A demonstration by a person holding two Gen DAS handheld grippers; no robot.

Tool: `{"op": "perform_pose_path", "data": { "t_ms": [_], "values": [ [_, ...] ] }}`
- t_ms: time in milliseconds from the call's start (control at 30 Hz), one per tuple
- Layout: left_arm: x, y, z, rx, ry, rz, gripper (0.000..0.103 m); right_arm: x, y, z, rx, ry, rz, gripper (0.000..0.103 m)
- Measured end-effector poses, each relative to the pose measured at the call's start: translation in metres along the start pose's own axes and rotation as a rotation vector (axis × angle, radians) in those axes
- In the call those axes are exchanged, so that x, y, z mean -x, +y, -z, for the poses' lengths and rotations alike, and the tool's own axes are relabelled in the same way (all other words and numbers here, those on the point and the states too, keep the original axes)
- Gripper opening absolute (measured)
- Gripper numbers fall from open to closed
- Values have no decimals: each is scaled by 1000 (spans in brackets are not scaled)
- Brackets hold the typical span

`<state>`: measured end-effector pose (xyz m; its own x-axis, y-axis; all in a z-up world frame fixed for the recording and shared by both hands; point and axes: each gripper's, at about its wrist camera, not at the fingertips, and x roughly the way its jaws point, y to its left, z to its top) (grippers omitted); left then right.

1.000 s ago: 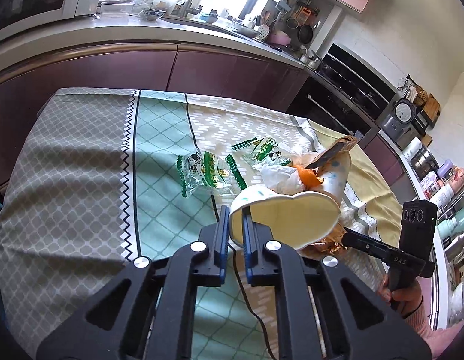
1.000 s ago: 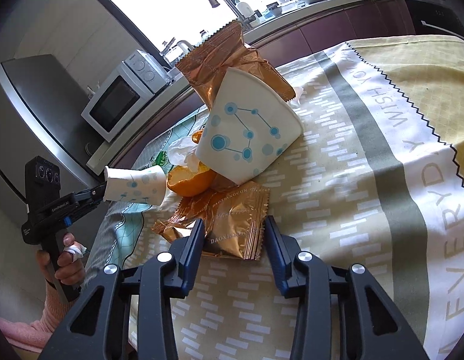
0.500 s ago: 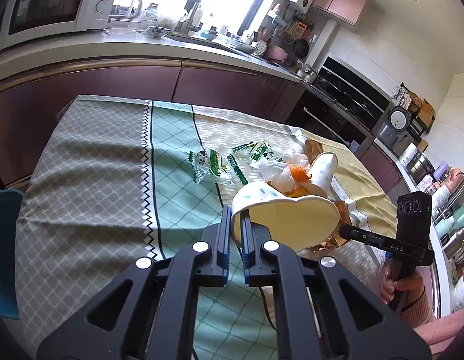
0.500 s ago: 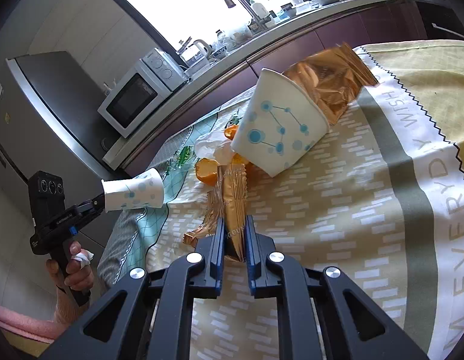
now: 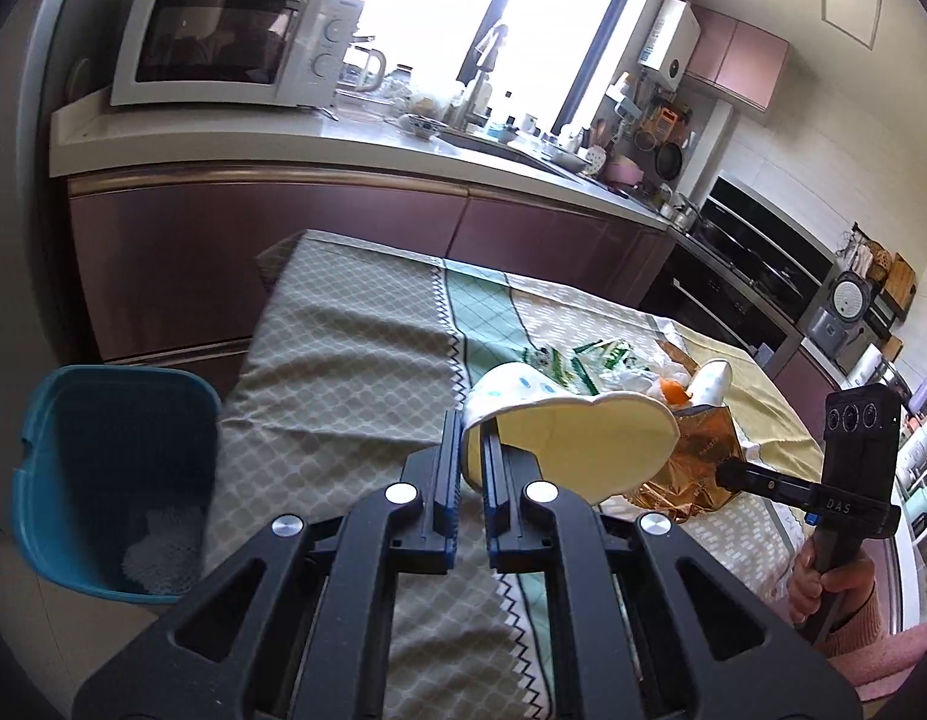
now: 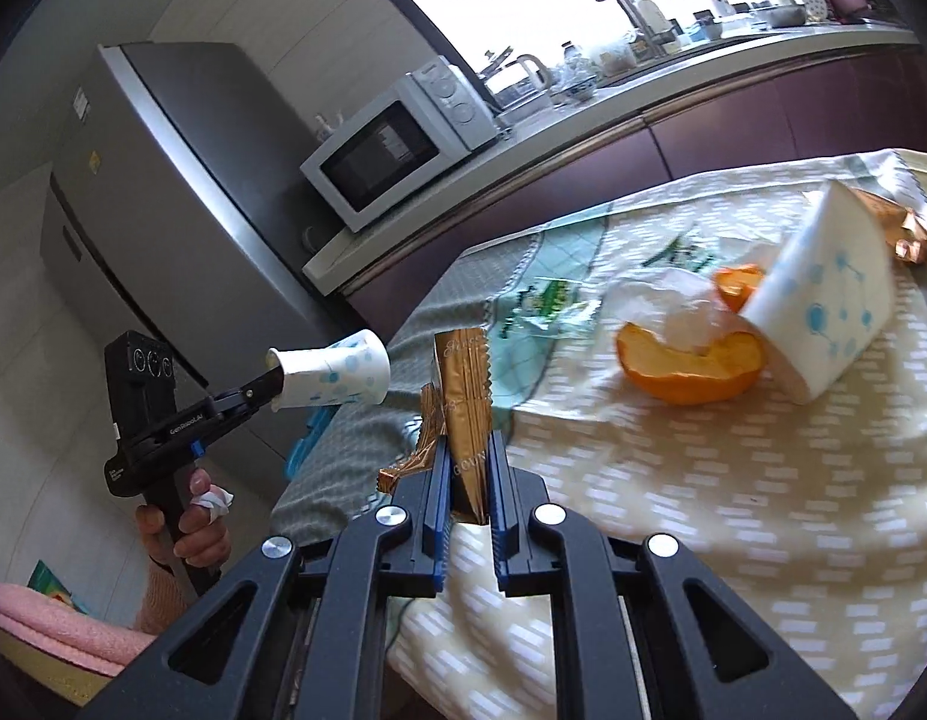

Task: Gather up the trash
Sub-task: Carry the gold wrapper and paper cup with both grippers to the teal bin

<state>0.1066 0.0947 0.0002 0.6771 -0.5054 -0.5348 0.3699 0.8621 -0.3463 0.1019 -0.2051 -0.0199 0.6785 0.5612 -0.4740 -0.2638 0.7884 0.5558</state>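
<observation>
My left gripper [image 5: 472, 438] is shut on the rim of a white paper cup [image 5: 571, 438] with blue dots, held in the air over the table's left part. The right wrist view shows the same cup [image 6: 331, 375] lying sideways in the left gripper [image 6: 271, 387]. My right gripper [image 6: 468, 456] is shut on a gold snack wrapper [image 6: 466, 402] that stands upright between its pads, lifted off the cloth. In the left wrist view that wrapper [image 5: 697, 462] hangs at the right gripper [image 5: 724, 471]. A blue bin [image 5: 115, 480] stands on the floor left of the table.
On the tablecloth [image 6: 703, 510] lie orange peel [image 6: 685, 366], a crumpled tissue [image 6: 673, 300], a second dotted cup [image 6: 823, 300] on its side, green wrappers [image 6: 547, 300] and another gold wrapper [image 6: 901, 228]. A counter with a microwave [image 5: 223, 39] runs behind. A fridge [image 6: 163, 210] stands at the left.
The right gripper closed on the gold wrapper and lifted it off the cloth. Both grippers rose and swung left, and the blue bin came into the left wrist view.
</observation>
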Motion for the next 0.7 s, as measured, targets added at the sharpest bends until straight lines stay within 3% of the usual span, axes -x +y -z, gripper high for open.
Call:
{"op": "perform_pose_path", "data": {
  "t_ms": [433,700],
  "values": [
    [89,94,6,84,-97,-256,7,-101,88,-27,171,129,-173,10],
    [112,125,13,114,-115,-305,7,-128,113,-29,210,172,-209,10]
  ]
}}
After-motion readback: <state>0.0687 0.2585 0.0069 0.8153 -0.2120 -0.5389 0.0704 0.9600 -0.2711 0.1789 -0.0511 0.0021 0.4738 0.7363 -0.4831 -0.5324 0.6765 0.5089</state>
